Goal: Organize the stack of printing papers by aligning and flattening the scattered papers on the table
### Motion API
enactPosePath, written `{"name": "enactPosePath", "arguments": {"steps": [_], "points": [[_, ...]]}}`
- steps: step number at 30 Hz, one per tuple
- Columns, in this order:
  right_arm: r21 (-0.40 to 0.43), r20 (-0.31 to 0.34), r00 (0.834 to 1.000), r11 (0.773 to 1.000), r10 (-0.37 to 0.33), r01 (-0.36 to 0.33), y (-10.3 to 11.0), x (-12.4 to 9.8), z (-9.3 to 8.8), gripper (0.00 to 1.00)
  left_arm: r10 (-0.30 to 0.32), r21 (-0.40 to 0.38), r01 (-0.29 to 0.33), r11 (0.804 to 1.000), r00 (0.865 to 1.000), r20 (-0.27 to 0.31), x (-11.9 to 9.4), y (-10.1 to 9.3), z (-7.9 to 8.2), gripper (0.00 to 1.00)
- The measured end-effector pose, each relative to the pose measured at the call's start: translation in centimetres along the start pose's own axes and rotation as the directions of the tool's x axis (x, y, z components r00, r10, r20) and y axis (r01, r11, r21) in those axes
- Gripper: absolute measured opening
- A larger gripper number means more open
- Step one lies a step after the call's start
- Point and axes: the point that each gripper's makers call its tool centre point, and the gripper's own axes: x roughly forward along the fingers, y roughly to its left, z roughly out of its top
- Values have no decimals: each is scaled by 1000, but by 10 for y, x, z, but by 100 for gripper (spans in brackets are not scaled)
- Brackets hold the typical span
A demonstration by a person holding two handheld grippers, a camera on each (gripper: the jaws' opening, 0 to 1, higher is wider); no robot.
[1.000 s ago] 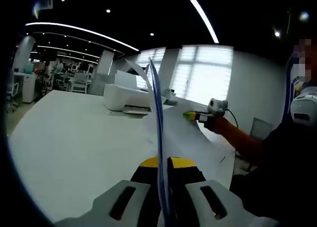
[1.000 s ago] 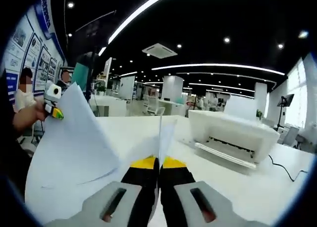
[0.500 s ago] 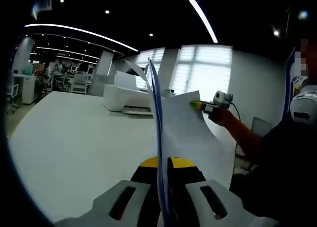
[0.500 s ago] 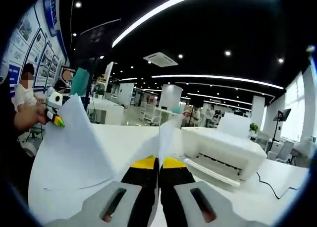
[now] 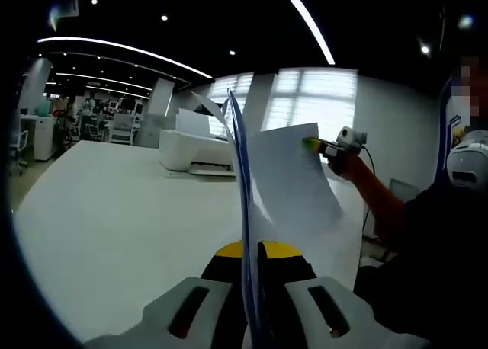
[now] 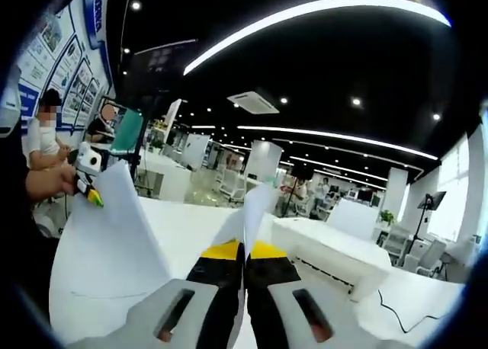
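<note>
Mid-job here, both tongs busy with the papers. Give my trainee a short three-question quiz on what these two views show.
1. True or false: the left tongs are open and hold nothing.
2. What white machine stands on the table beyond the lifted sheets? A) printer B) kettle C) microwave
3. Fill in: the right tongs are shut on the ____.

Key
1. False: they are shut on the papers, which stand edge-on between them.
2. A, the printer.
3. papers
</note>
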Motion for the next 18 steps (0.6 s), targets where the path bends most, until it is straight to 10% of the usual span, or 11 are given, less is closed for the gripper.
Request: {"name": "enactPosePath", "arguments": {"steps": [18], "points": [[-63, 100, 991, 995, 89, -83, 3, -20, 53, 0, -6, 4, 6, 1000, 1000, -4, 3, 0, 2, 7]]}}
